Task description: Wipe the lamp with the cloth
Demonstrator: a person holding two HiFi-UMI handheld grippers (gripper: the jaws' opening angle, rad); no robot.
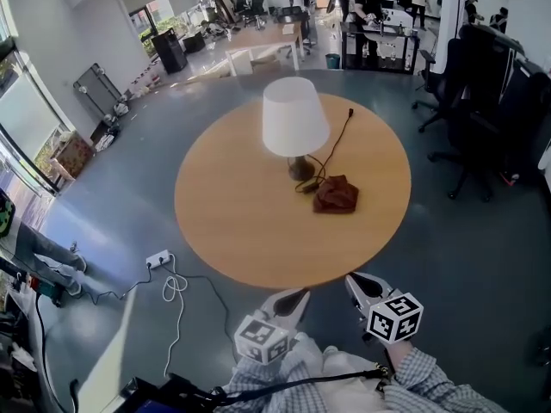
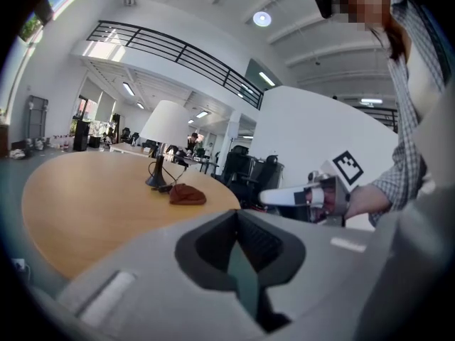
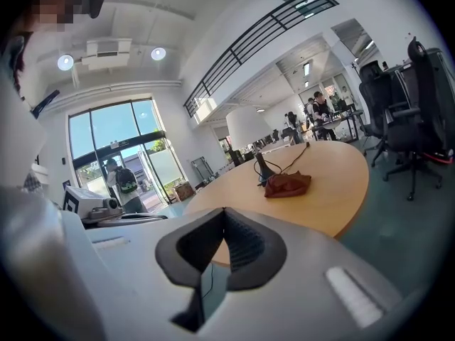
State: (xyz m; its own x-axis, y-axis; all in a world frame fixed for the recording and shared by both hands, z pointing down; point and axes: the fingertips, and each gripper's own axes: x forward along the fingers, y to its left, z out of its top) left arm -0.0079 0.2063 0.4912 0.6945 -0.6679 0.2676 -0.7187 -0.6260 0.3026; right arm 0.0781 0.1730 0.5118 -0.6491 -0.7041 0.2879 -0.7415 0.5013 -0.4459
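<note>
A lamp with a white shade (image 1: 294, 115) and dark base stands near the middle of the round wooden table (image 1: 232, 222); it also shows in the left gripper view (image 2: 168, 123) and in the right gripper view (image 3: 249, 125). A crumpled brown cloth (image 1: 336, 194) lies just right of the lamp's base, seen too as the cloth (image 2: 187, 195) and the cloth (image 3: 287, 183). My left gripper (image 1: 294, 298) and right gripper (image 1: 358, 284) hover off the table's near edge, both shut and empty, well short of the cloth.
The lamp's black cord (image 1: 337, 143) runs across the table toward the far edge. A power strip with white cable (image 1: 164, 265) lies on the floor at left. Black office chairs (image 1: 482, 110) stand at right. Desks and people (image 1: 366, 3) are far behind.
</note>
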